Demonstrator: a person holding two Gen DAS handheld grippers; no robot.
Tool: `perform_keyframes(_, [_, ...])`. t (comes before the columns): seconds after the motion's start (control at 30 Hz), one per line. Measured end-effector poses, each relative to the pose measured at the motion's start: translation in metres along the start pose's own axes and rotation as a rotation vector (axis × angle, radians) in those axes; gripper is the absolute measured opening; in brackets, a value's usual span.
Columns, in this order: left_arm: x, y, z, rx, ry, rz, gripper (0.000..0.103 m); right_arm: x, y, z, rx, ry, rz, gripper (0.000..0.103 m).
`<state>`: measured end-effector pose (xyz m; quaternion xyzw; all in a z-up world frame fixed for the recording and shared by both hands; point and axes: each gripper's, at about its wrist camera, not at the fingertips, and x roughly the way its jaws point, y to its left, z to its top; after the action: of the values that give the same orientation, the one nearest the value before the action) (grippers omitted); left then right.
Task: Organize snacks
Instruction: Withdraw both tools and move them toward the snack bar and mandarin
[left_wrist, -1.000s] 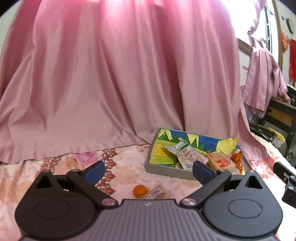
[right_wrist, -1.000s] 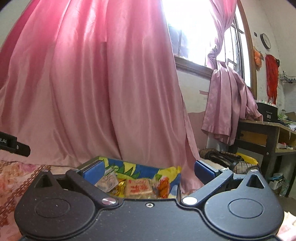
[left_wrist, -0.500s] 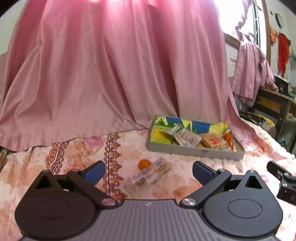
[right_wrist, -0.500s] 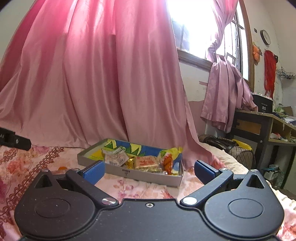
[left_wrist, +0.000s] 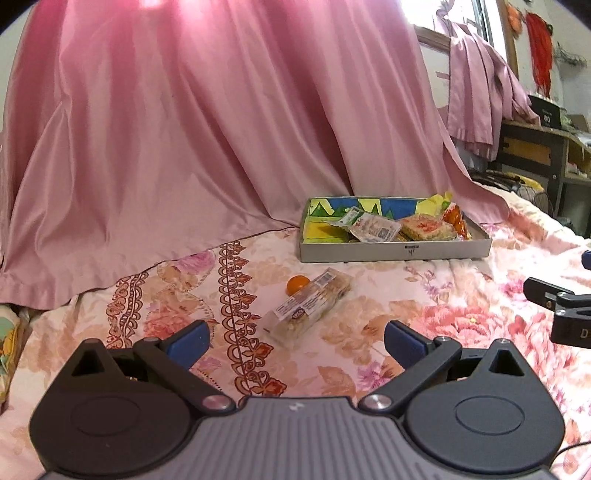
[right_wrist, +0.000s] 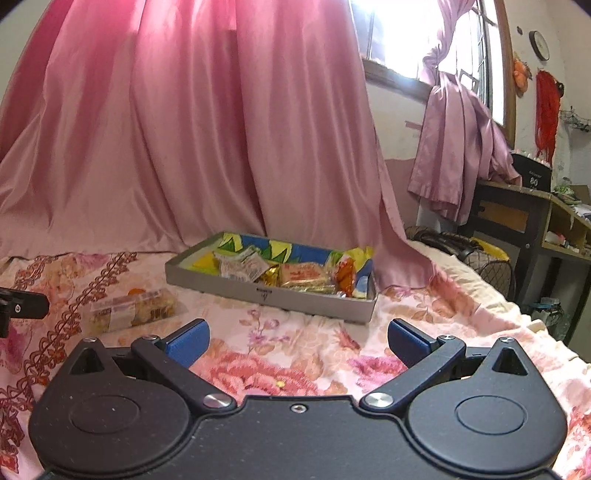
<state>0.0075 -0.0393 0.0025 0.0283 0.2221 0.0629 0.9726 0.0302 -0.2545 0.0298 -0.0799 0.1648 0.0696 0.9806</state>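
Pink curtains (left_wrist: 207, 140) are hung behind a bed covered by a floral sheet (left_wrist: 461, 317), on which the work is set. The left gripper (left_wrist: 295, 341) is held wide open above the sheet, nothing between its blue pads (left_wrist: 186, 341). Just ahead of it a clear-wrapped snack pack (left_wrist: 310, 306) is laid at a slant, its label too blurred to be read, with a small orange fruit (left_wrist: 297, 283) touching its far side. Beyond these, a grey tray (left_wrist: 391, 252) with a blue, green and yellow lining is seen, holding several wrapped snacks (left_wrist: 424, 227); a small dark mark is printed on its front wall, illegible. The right gripper (right_wrist: 297, 341) is likewise spread wide and empty, pointed at the tray (right_wrist: 266, 291) from nearer. At far right a black box (right_wrist: 532, 171) on a desk is marked "80".
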Motion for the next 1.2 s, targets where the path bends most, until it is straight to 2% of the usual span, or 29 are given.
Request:
perform_keyframes(0.33, [0.0,0.011,-0.003,-0.014,0.033,0.031,0.103,0.006,0.008,-0.01,-0.01,0.068,0.035,0.102])
perform_keyframes(0.7, [-0.005,0.023,-0.002,-0.04,0.046,0.056,0.103,0.001,0.017,-0.013,-0.057,0.088,0.075,0.102])
perform_keyframes(1.0, [0.005,0.05,-0.005,-0.149,0.1,0.108,0.103,-0.005,0.03,0.001,-0.122,0.107,0.074,0.102])
perform_keyframes(1.2, [0.012,0.075,-0.01,-0.187,0.136,0.096,0.103,0.001,0.051,0.015,-0.161,0.148,0.096,0.102])
